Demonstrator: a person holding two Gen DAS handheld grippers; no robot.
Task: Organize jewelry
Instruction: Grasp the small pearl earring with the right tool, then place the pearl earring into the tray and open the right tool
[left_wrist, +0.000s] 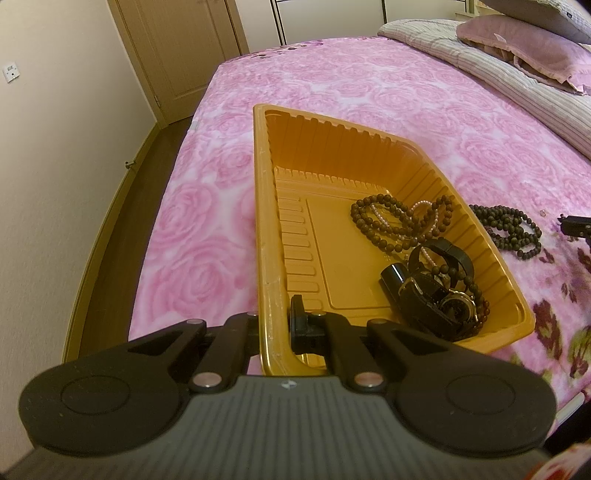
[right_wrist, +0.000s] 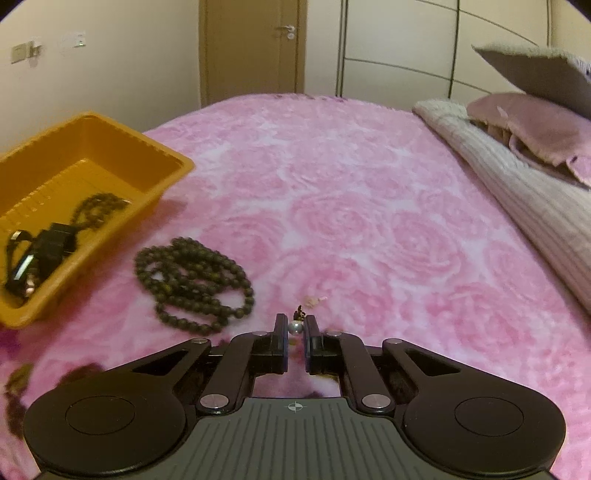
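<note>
**Tray held at its rim, pearl piece pinched on the bed**

The left gripper (left_wrist: 275, 325) has its jaws clenched on the near rim of the orange tray (left_wrist: 263, 206), which sits on the pink rose-patterned bed (right_wrist: 369, 221). Inside lie a brown bead necklace (left_wrist: 391, 225), a pink pearl strand (left_wrist: 424, 210) and black watches (left_wrist: 439, 299). A dark bead necklace (right_wrist: 192, 280) lies just beside the tray. The right gripper (right_wrist: 296, 328) has its jaws grasping a small pearl earring (right_wrist: 295, 327).

Tray (left_wrist: 266, 221) on bed (right_wrist: 369, 221); bead strands (left_wrist: 402, 221) and watches (left_wrist: 439, 299) in tray; bead necklace (right_wrist: 192, 280) on bed right of tray; pillows (right_wrist: 535, 125) far right
</note>
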